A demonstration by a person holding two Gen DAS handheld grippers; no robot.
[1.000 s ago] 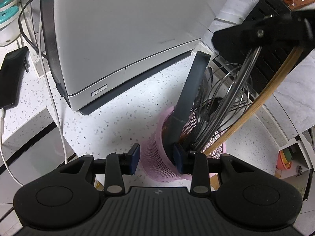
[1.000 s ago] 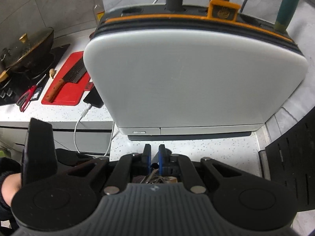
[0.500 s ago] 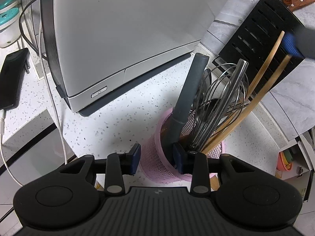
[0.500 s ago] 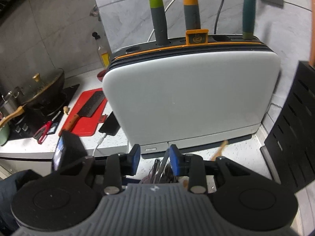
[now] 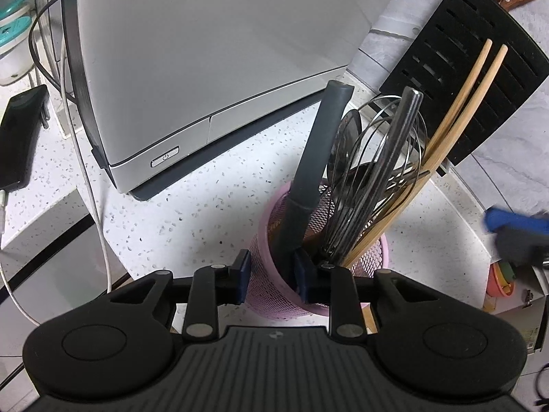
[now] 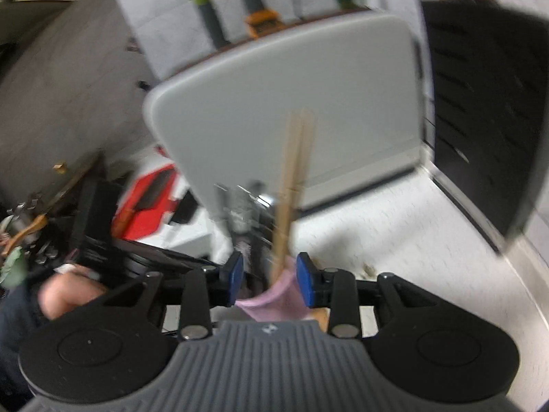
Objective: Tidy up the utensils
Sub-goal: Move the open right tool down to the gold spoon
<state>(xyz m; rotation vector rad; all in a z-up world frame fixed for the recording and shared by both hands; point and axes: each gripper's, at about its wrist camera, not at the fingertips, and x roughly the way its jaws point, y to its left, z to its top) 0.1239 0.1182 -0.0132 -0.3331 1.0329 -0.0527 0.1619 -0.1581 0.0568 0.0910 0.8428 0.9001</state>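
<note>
A pink mesh utensil cup [image 5: 274, 288] stands on the speckled white counter. It holds a grey-handled tool [image 5: 319, 158], a steel whisk [image 5: 384, 171] and wooden chopsticks [image 5: 456, 116]. My left gripper [image 5: 271, 274] is clamped on the cup's near rim, one finger outside, one inside. My right gripper [image 6: 269, 278] is open and empty, low beside the cup [image 6: 274, 298], with the chopsticks [image 6: 291, 185] rising in front of it. The right wrist view is blurred. The right gripper's blue pad [image 5: 514, 221] shows at the right edge of the left wrist view.
A large white knife-block appliance [image 5: 212, 55] stands behind the cup. A black slotted rack [image 5: 477, 75] leans at the right. A phone [image 5: 20, 137] and cables lie at the left. A red cutting board [image 6: 151, 199] lies far left.
My right gripper opened, let go of the whisk in the cup, and moved away down to the cup's right. My left gripper has stayed on the cup.
</note>
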